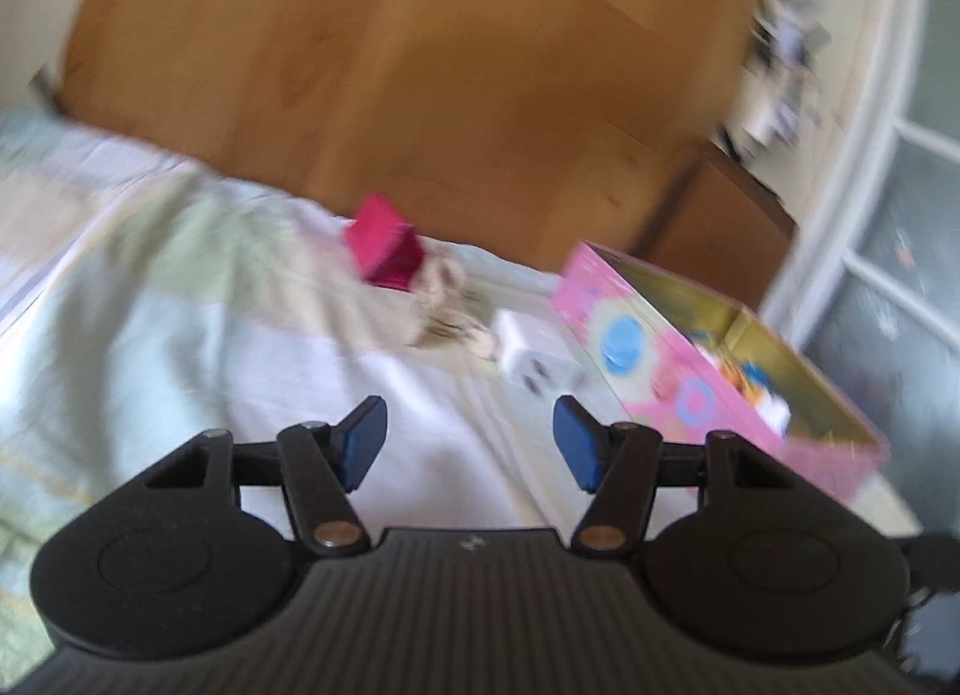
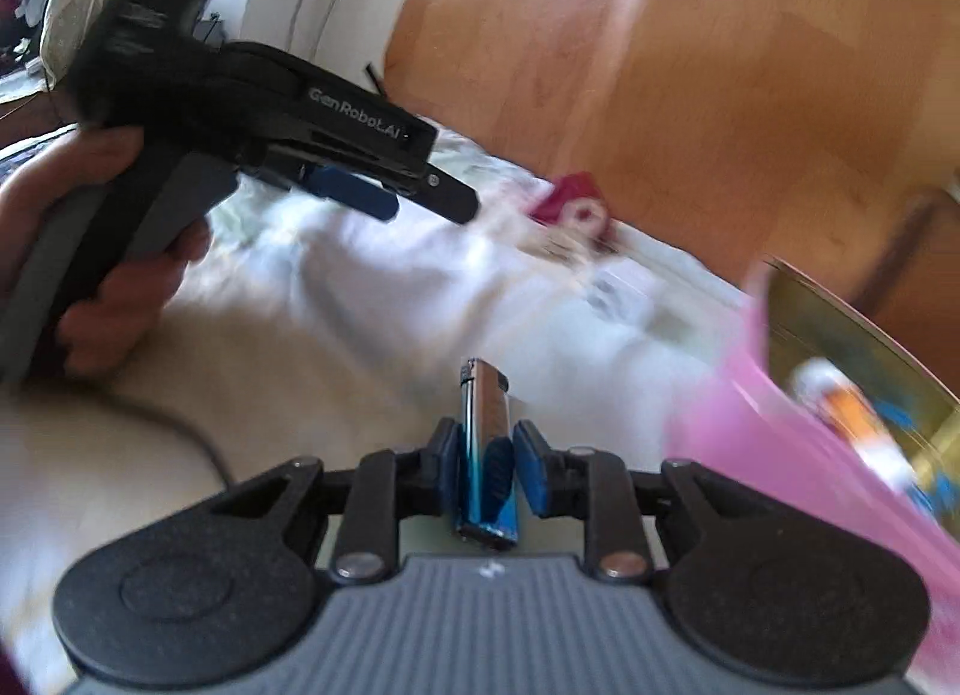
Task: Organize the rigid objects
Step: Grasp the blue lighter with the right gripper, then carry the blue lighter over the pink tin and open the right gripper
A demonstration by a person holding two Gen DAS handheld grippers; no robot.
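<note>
Right tongs (image 2: 485, 455) clenched on blue lighter (image 2: 487, 443), upright between my pads, clear of sheet. Left tongs (image 1: 468, 443) released, nothing between pads. Pink box (image 1: 708, 395) just right of both tongs, lid off, few items already inside; so sorting partway, I judge. Ahead of left tongs: white charger (image 1: 531, 356) beside box wall, blurred beige clutter (image 1: 444, 308) next, magenta box (image 1: 384, 248) farthest, all loose on bedsheet (image 1: 180, 305). Box wall stands between lighter and inside. Wooden headboard (image 1: 420, 65) behind.

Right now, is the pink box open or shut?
Open. The pink box has no lid on; its gold inside and a few items in it show in both views.
</note>
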